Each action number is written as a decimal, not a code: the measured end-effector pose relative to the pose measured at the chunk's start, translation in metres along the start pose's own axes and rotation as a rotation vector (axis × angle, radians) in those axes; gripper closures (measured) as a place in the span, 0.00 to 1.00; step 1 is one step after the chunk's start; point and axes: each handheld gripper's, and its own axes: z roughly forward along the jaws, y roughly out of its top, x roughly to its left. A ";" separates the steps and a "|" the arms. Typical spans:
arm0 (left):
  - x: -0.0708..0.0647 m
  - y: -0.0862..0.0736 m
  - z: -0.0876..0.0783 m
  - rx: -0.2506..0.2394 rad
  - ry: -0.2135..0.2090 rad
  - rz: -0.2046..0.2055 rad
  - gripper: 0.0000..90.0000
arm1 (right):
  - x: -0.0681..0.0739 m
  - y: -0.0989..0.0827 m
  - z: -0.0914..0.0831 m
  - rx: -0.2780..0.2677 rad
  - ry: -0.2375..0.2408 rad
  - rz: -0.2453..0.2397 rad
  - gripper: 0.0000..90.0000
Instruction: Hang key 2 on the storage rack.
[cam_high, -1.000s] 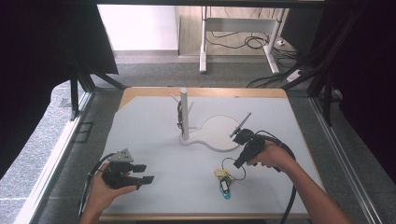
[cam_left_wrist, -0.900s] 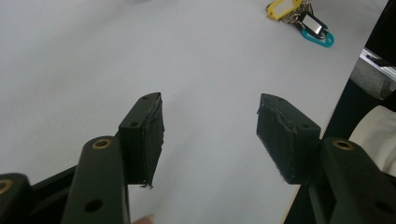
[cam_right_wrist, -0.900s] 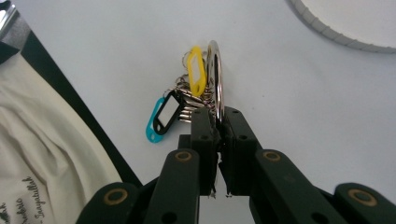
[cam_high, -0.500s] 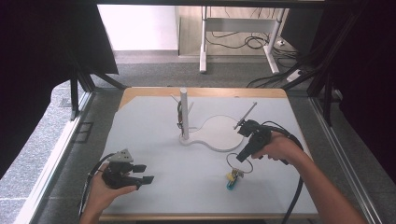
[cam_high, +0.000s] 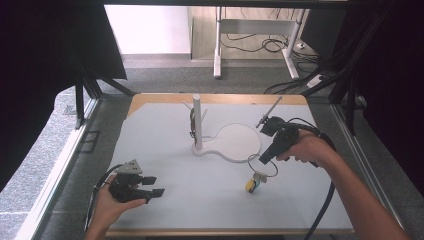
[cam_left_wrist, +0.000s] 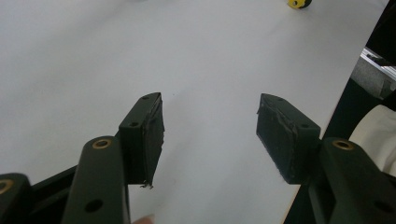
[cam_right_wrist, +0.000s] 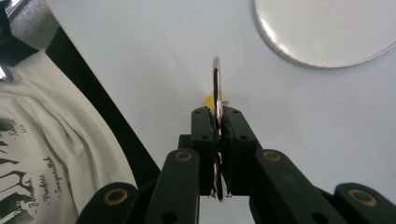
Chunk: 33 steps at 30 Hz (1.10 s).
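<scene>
The key ring (cam_high: 262, 166) with its yellow tag (cam_high: 250, 186) hangs at four o'clock from the white stand (cam_high: 197, 127), clamped edge-on in the right gripper (cam_high: 265, 160). The left gripper (cam_high: 152, 186), at seven o'clock, gapes wide, holding nothing.

This looks like a lab or test room set up for recording. A white-topped desk with a wooden edge (cam_high: 150, 102) sits inside a black metal frame (cam_high: 80, 95) hung with dark curtains (cam_high: 40, 60). Behind it, loose black cables (cam_high: 250, 45) trail across grey carpet (cam_high: 165, 75) under a white-legged table (cam_high: 218, 45).
</scene>
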 end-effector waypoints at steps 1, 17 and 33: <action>0.000 0.000 0.000 0.000 -0.001 0.001 0.46 | 0.000 0.001 -0.002 -0.002 -0.002 -0.006 0.93; 0.001 -0.001 -0.003 -0.005 -0.002 -0.003 0.46 | 0.001 0.020 -0.027 0.008 -0.024 -0.008 0.93; 0.002 -0.001 -0.005 -0.013 -0.004 -0.005 0.46 | -0.004 0.036 -0.039 0.008 -0.030 0.006 0.93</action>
